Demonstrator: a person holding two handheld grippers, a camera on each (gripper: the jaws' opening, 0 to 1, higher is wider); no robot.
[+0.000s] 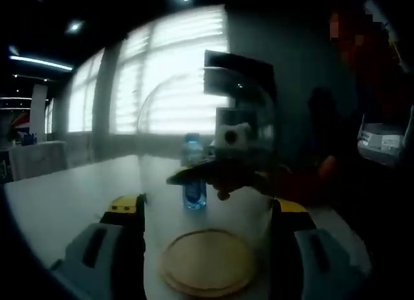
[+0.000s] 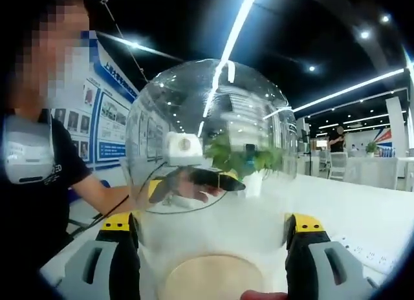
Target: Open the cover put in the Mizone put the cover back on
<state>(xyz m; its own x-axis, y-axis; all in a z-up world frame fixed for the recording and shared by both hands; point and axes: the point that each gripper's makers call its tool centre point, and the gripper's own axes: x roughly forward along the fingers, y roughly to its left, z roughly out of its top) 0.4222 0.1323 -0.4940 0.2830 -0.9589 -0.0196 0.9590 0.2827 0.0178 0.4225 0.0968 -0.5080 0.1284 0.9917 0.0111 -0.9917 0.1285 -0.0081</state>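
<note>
Left gripper view has the white table (image 1: 77,190) running across the middle, and dead centre the glass cover (image 1: 207,119) stands over the wooden base (image 1: 207,264) at the bottom. My left gripper (image 1: 207,209) is spread wide around the cover; I cannot tell whether it presses the glass. The same goes for my right gripper (image 2: 210,225), wide around the cover (image 2: 213,132), whose rim hangs above the base (image 2: 210,277) at bottom centre. Through the glass, just left of centre, the Mizone (image 1: 194,174) stands upright on the table beyond the cover, outside it. I judge the right gripper nearer to it.
</note>
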